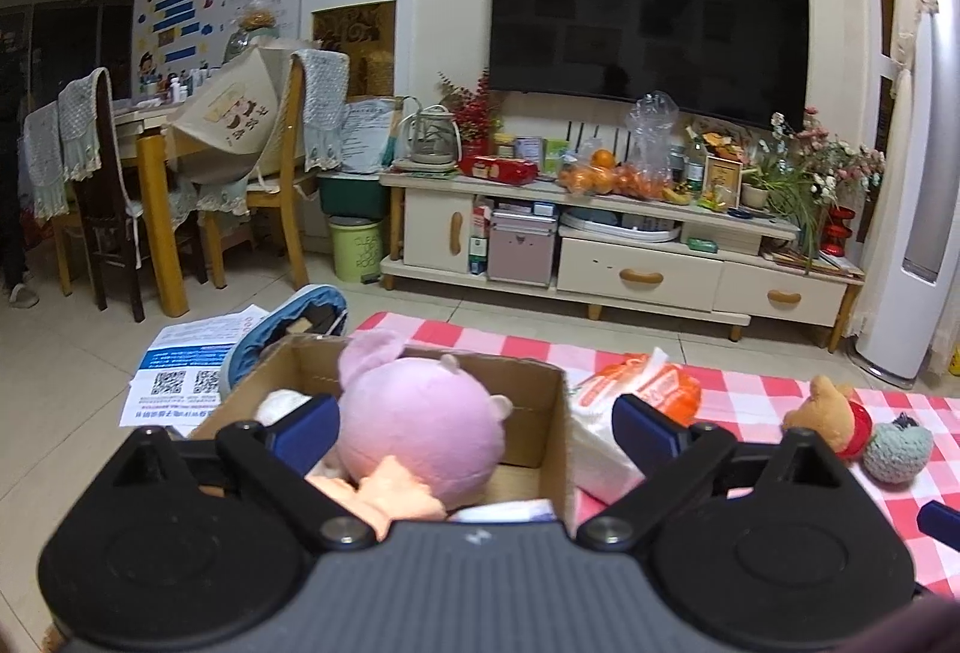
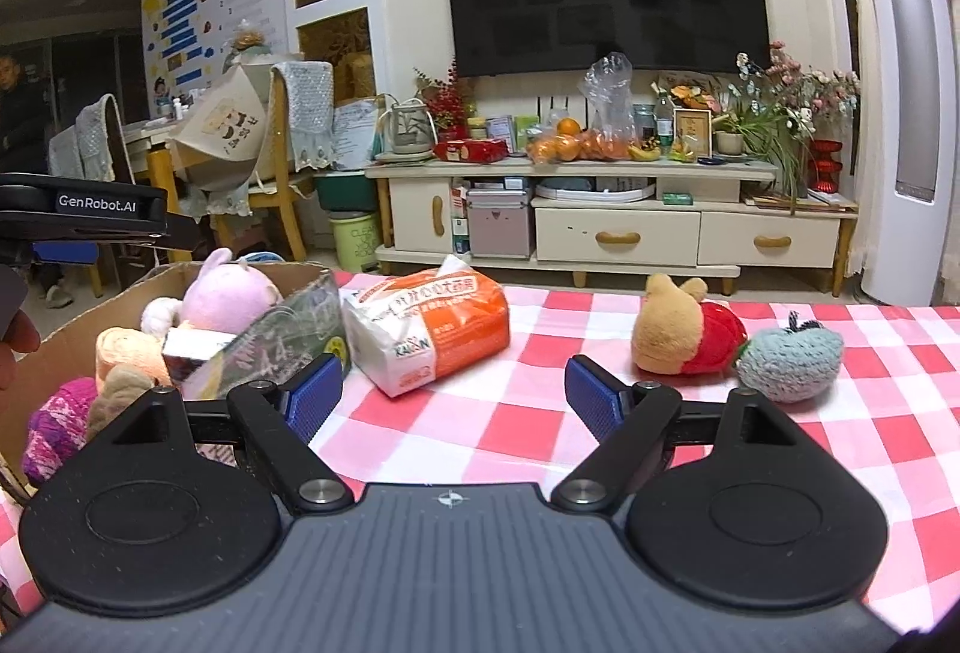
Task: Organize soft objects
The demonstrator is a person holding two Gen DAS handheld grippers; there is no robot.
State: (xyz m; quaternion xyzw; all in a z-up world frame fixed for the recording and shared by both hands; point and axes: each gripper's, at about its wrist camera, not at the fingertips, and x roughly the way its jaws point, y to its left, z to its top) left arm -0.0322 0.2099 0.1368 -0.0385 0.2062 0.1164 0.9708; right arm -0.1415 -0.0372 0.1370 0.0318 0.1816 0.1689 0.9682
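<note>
Between the left gripper's (image 1: 474, 428) wide-open fingers sits a pink plush (image 1: 420, 422) in the box (image 1: 555, 431); right gripper (image 2: 454, 392) gapes empty, tissue pack (image 2: 429, 332) just ahead.

L gripper (image 1: 474, 428): jaws spread wide, both blue pads in its own view, 1 pad (image 1: 303, 428) at 9 o'clock of centre, the other at 3 o'clock; nothing pinched between them. In the R wrist view its black body shows at 9 o'clock, level, w/ part of a bare hand (image 2: 15, 338) just below at the frame edge. R gripper (image 2: 453, 395): jaws also wide apart, pads (image 2: 312, 401) at 8 and 4 o'clock of centre, empty, pointing fwd and slightly down.
</note>
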